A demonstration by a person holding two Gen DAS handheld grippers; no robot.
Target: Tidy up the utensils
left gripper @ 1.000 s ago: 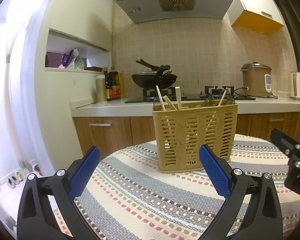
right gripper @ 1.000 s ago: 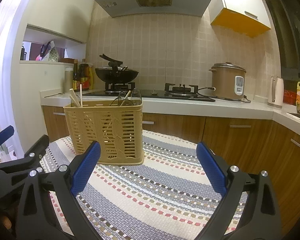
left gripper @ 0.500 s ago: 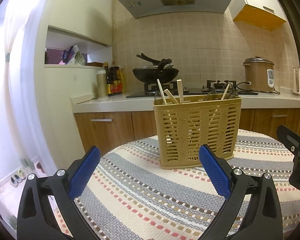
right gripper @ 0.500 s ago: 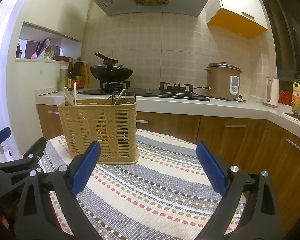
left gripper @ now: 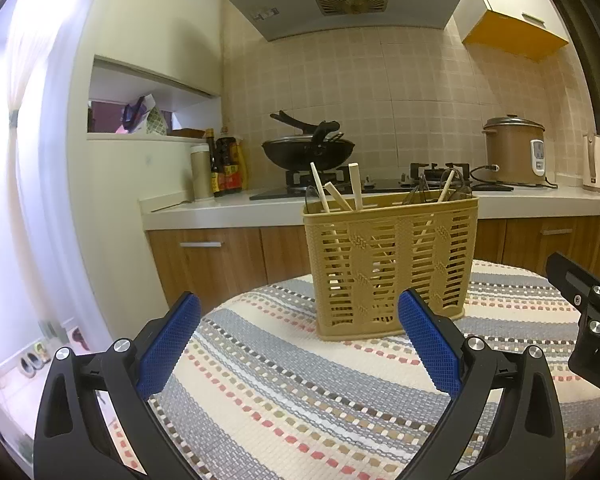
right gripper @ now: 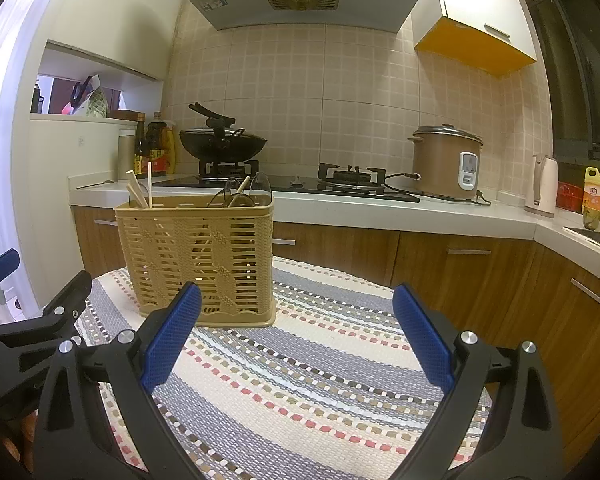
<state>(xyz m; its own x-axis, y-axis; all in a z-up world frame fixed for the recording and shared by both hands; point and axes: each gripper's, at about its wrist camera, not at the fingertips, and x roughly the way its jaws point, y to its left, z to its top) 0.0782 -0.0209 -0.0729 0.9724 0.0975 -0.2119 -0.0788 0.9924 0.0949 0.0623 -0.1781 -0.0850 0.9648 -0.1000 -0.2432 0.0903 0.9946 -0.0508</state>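
Here we see the left gripper [left gripper: 298, 348] with its blue, ribbed fingers [left gripper: 168, 346] spread wide and empty above the woven striped cloth of the round desk [left gripper: 300, 400]. Just ahead stands the tan slatted plastic basket [left gripper: 390, 264], upright, holding pale wooden chopsticks [left gripper: 355, 191] and dark wire utensils we cannot make out. At right, the right gripper [right gripper: 296, 338] likewise gapes wide, holding nothing, its lower body cut off

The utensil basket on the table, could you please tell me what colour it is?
The utensil basket is tan-yellow slatted plastic; the right wrist view shows it best.
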